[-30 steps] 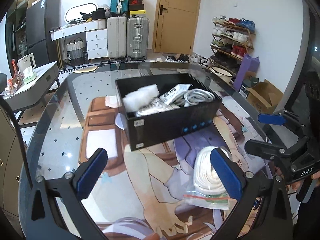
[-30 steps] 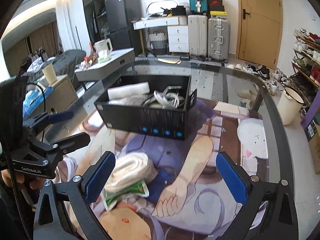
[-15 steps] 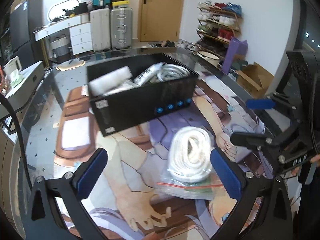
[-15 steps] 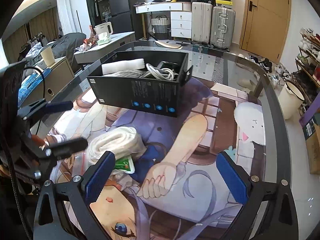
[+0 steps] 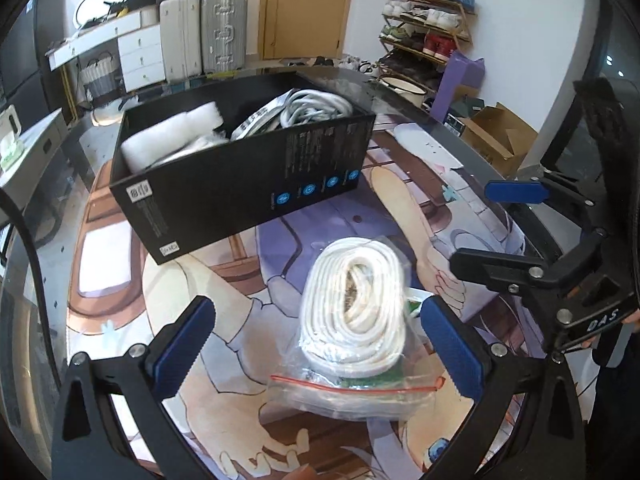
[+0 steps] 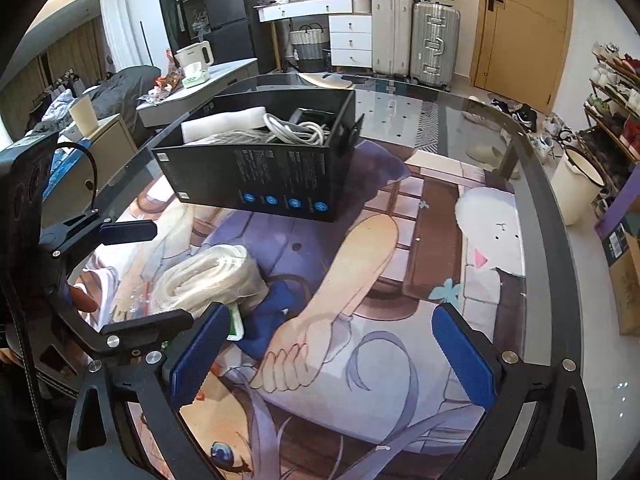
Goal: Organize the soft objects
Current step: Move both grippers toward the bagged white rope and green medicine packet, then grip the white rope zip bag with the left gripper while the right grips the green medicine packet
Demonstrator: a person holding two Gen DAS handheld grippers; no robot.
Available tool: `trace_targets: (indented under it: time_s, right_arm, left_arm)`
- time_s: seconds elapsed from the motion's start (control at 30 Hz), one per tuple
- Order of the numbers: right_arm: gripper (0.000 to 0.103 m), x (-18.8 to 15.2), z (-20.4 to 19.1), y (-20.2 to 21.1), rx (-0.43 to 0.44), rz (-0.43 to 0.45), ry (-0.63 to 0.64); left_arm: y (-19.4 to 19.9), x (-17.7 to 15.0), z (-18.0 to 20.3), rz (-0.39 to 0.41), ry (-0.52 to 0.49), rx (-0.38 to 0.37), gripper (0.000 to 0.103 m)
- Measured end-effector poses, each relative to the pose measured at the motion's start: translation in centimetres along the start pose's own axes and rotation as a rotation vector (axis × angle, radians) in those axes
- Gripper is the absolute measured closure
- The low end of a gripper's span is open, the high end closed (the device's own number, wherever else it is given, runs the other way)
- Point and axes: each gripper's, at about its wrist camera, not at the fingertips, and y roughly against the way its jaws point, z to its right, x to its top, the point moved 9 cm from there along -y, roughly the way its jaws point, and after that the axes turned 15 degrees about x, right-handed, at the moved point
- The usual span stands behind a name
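Your right gripper [image 6: 332,348] hid part of the green label beside the bagged white rope [image 5: 354,300], and the bag's contents under the coil were hard to make out. Your left gripper [image 5: 316,340] had its jaws wide around that bag without touching it; the right jaws were wide too, holding nothing. The bag lay near the black box [image 5: 244,172], on the printed mat [image 6: 380,280] over the glass bench [image 6: 400,100]. Beyond the box stood suitcases [image 6: 416,40] and a door [image 6: 520,24].
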Motion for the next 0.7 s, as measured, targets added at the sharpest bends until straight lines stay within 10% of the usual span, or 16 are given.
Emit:
trace_targets:
  time_s: [0.43, 0.7]
  right_arm:
    - [0.001, -0.2, 0.0, -0.6, 0.009, -0.013, -0.002]
    - [0.001, -0.3, 0.0, -0.8, 0.013, -0.015, -0.006]
  left_arm:
    - [-1.2, -0.5, -0.9, -0.049, 0.043, -0.052, 0.004]
    - [-1.0, -0.3, 0.2, -0.039, 0.019, -0.117, 0.041]
